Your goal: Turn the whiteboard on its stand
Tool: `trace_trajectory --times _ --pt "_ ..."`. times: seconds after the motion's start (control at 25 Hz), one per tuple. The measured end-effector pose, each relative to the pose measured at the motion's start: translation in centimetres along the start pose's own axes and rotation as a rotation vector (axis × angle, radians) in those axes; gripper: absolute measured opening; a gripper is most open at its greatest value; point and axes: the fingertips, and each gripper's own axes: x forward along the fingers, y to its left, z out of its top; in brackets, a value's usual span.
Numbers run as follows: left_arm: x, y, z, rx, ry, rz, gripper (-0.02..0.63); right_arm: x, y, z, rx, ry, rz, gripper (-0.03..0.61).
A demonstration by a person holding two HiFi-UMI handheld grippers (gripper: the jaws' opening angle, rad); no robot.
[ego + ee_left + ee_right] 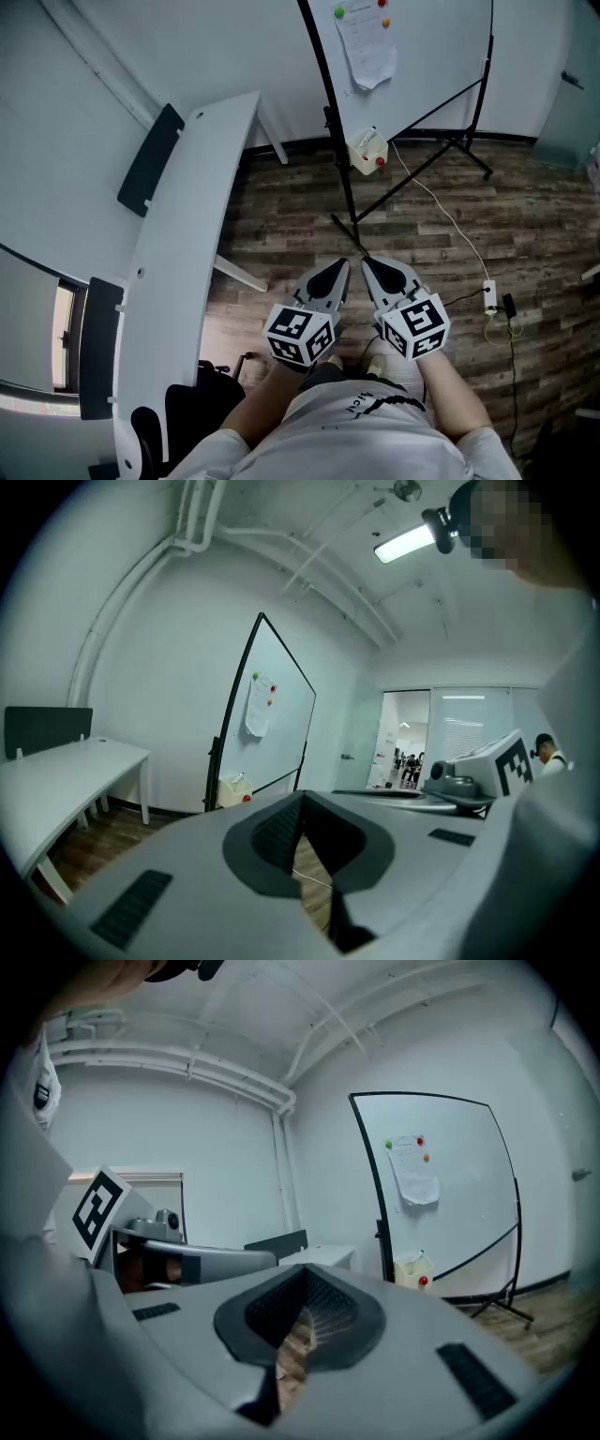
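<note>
Black-framed whiteboard [427, 66] stands well ahead of the left tool [341, 268] and right tool [368, 265], both clenched empty.

The whiteboard [427, 66] stands ahead on the floor [281, 220] with a box [367, 152] at its foot; a long surface [192, 225] runs along the left (a power strip [488, 297] lies to the right).

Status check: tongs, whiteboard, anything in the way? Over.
Left tongs shut, empty; right tongs the same. Whiteboard on its stand, untouched, out ahead. White cable trails past the stand's legs.
</note>
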Motion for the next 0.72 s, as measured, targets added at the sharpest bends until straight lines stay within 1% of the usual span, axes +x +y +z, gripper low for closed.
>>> trace_trajectory --times 0.28,0.52,0.6,0.72 --pt "0.7 1.6 0.4 -0.004 -0.009 -0.007 0.011 1.8 -0.1 -0.3 -0.015 0.016 -0.004 0.009" --pt "2.3 4.9 0.1 -0.038 -0.021 -0.029 0.012 4.8 -0.5 -0.8 0.010 0.014 0.010 0.011" --pt "3.2 6.5 0.4 -0.045 -0.033 -0.032 0.012 6.2 -1.2 -0.7 0.011 0.006 0.000 0.011" --pt "4.7 9.2 1.2 -0.028 -0.049 -0.045 0.012 9.0 -2.4 -0.2 -0.005 -0.027 -0.044 0.011"
